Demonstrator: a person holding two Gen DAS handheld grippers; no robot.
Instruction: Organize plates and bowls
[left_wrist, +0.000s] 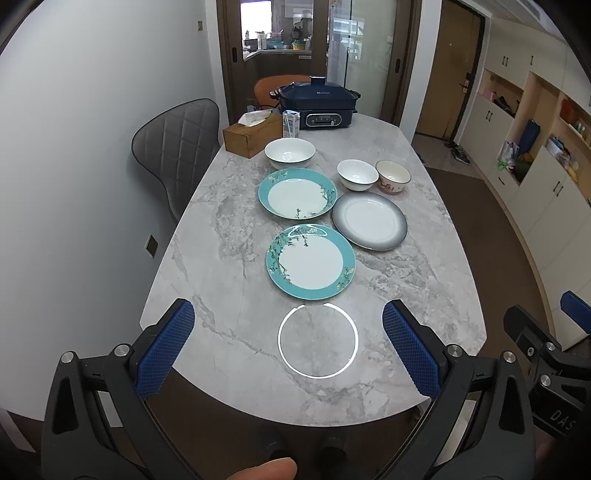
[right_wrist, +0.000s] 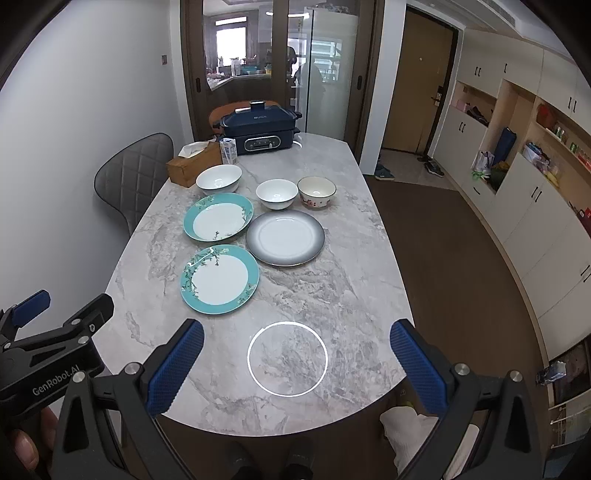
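On the marble table (left_wrist: 229, 332) lie two teal-rimmed plates, a near one (left_wrist: 310, 266) (right_wrist: 219, 278) and a far one (left_wrist: 297, 193) (right_wrist: 218, 216), and a grey-rimmed plate (left_wrist: 369, 220) (right_wrist: 285, 237). Behind them stand a large white bowl (left_wrist: 290, 152) (right_wrist: 219, 178), a small white bowl (left_wrist: 357, 175) (right_wrist: 277, 194) and a cream bowl with a dark rim (left_wrist: 393, 177) (right_wrist: 317, 191). My left gripper (left_wrist: 288, 328) is open and empty above the near table end. My right gripper (right_wrist: 297, 345) is open and empty beside it.
At the far end stand a blue electric cooker (left_wrist: 317, 103), a wooden tissue box (left_wrist: 251, 134) and a small carton (left_wrist: 290, 123). A grey chair (left_wrist: 177, 147) is on the left. Cabinets (right_wrist: 535, 177) line the right wall.
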